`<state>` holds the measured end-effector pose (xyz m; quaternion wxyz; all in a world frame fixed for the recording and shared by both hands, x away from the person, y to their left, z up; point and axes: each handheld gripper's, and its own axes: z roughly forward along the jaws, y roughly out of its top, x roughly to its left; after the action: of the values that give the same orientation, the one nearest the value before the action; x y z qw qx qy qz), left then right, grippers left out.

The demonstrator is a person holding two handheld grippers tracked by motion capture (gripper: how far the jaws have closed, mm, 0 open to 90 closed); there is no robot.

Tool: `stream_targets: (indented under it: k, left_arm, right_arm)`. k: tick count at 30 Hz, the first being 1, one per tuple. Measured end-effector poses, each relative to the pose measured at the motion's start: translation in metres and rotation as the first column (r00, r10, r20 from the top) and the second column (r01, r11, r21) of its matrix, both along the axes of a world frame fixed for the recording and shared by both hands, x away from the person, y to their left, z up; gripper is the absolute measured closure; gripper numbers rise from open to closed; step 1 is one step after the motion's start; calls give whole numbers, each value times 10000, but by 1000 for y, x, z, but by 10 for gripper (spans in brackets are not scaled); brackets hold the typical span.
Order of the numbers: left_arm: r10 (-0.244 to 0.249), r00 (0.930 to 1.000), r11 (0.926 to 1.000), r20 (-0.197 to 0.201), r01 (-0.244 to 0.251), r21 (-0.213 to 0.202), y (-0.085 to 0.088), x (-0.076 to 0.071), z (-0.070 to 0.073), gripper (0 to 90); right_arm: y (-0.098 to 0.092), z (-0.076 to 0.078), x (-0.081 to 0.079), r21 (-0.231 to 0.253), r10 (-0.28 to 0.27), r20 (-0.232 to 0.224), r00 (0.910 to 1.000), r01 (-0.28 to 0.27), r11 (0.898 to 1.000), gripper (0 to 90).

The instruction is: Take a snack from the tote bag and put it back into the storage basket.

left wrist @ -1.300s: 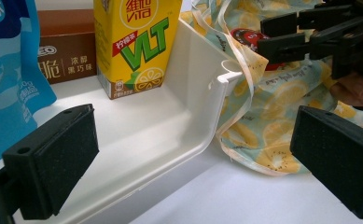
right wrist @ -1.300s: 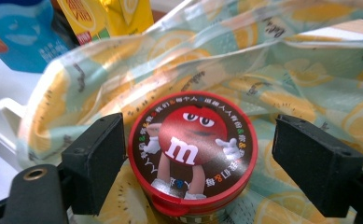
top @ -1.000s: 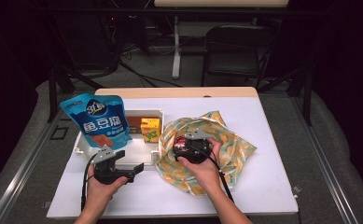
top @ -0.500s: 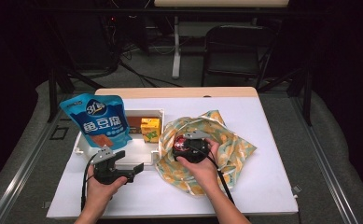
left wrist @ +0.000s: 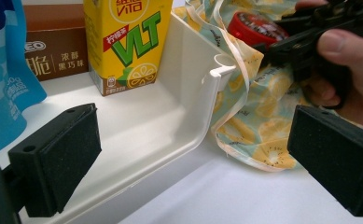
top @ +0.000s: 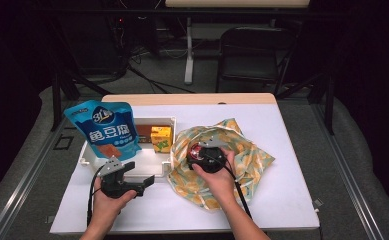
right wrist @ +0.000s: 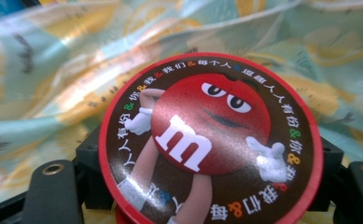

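Little has shifted since earlier frame: your right tool (top: 203,156) has just been closing its jaws around red round tin (right wrist: 209,140), now between them, over patterned bag (top: 249,160). Left tool (top: 147,181) wide, empty, near tray (left wrist: 195,74).

- The tray (top: 89,152) sat left of the cloth (top: 252,160), touching it.
- In the tray stood a pouch (top: 104,131), a box (top: 146,132) and a carton (top: 161,138).
- A tin (top: 198,150) lay on the cloth.
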<state>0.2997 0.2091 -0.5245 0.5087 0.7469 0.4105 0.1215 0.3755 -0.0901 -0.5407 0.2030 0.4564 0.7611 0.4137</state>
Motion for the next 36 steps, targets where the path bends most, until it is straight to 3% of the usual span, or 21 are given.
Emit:
stream_targets:
  k: [9, 14, 24, 30, 33, 35, 36]
  left_arm:
    - [-208, 9996, 9998, 214, 207, 16, -14, 0, 2, 29]
    - [-483, 9972, 9988, 576, 485, -31, -27, 2, 11, 29]
    - [-879, 9919, 9960, 921, 890, -89, -56, 10, 17, 36]
    - [-1192, 9858, 9926, 1182, 1210, -86, -72, 15, 12, 47]
    - [-1258, 9851, 9910, 1176, 1303, -315, -79, 17, 8, 48]
    - [-1649, 9798, 9848, 1131, 1700, -371, -80, 19, 7, 48]
    - [-1309, 9821, 9897, 1357, 1375, -407, -83, 19, 6, 55]
  right_arm:
    - [-11, 26, -11, 57, 338, 300, 9990, -340, 9994, 245]
    - [-19, 38, -14, 298, 443, 95, 9990, -446, 9986, 245]
    - [-23, 68, -19, 465, 512, 530, 9973, -537, 9975, 245]
    - [-18, 75, -24, 675, 688, 467, 9965, -719, 9951, 245]
    - [-16, 76, -26, 646, 735, 456, 9963, -764, 9950, 245]
    - [-15, 77, -28, 622, 857, 417, 9955, -882, 9942, 246]
    - [-13, 77, -29, 674, 863, 401, 9955, -888, 9938, 245]
